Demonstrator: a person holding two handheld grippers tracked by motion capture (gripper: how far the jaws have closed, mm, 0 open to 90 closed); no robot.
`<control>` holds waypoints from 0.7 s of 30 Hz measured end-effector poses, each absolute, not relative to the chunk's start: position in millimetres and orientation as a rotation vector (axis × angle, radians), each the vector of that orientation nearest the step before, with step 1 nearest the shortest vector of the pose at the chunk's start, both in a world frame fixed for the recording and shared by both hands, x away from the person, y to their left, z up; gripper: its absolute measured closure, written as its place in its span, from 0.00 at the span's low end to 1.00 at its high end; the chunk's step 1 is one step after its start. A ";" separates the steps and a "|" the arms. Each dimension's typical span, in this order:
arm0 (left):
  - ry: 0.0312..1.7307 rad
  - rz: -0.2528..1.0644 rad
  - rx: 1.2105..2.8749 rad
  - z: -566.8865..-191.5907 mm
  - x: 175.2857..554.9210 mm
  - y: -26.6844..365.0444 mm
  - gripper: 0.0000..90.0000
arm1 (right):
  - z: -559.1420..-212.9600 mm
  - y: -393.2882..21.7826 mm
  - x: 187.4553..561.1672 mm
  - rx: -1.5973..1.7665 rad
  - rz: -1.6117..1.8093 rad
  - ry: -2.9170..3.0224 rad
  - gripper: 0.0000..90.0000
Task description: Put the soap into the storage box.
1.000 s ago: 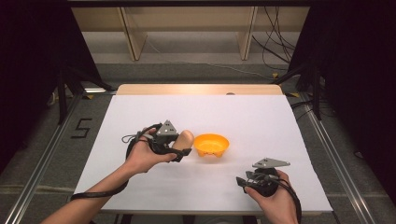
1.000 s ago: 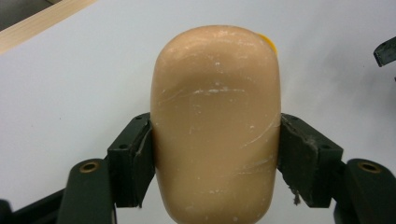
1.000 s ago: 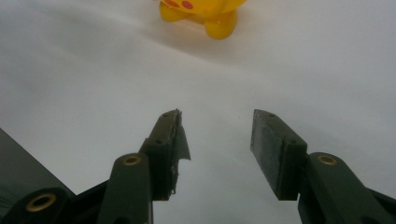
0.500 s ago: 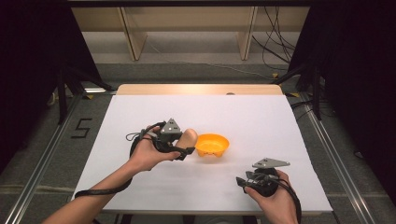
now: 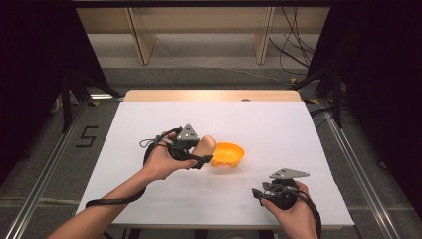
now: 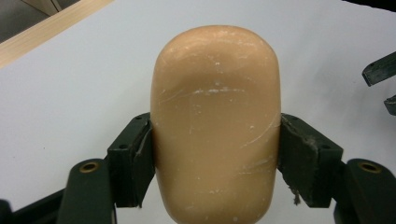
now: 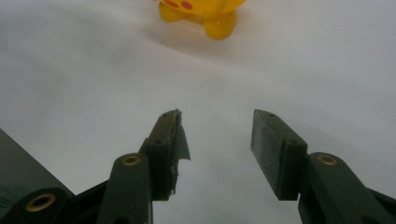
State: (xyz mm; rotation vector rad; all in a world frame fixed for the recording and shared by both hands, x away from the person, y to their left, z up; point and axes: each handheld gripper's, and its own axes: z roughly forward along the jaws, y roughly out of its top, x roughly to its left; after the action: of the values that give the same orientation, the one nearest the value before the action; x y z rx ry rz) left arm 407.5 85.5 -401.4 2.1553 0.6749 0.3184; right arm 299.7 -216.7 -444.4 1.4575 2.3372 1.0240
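A tan, smooth, oblong piece like a bread roll (image 6: 215, 126) is clamped between the two jaws of my left gripper (image 6: 215, 163). In the high view the left gripper (image 5: 199, 152) holds this tan piece (image 5: 206, 145) just left of an orange footed bowl (image 5: 228, 154) near the table's middle. My right gripper (image 5: 260, 193) rests low at the front right, jaws apart with nothing between them (image 7: 215, 154). The orange bowl's feet and red spots (image 7: 201, 11) lie ahead of it.
A white sheet covers the table (image 5: 278, 124), with a wooden edge (image 5: 209, 95) at the far side. Cables trail from both grippers. Wooden frame legs and wires stand on the floor beyond.
The left gripper with the tan piece has shifted slightly right, closer to the orange bowl. The right gripper has stayed put.
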 end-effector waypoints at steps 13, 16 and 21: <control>0.662 0.316 2.149 -400.4 412.5 76.3 0.36 | -445.2 -218.7 301.9 1.413 1.020 2.345 0.59; 0.652 0.319 2.150 -400.6 414.0 72.7 0.36 | -445.5 -218.9 302.0 1.405 1.028 2.346 0.59; 0.651 0.314 2.149 -401.1 415.5 68.5 0.36 | -445.4 -218.8 301.9 1.408 1.034 2.340 0.59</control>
State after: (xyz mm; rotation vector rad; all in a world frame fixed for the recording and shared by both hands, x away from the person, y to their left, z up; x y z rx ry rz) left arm 415.5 68.5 -401.1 2.1493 0.6511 0.3143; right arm 301.9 -218.8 -445.4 1.4079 2.3405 1.0341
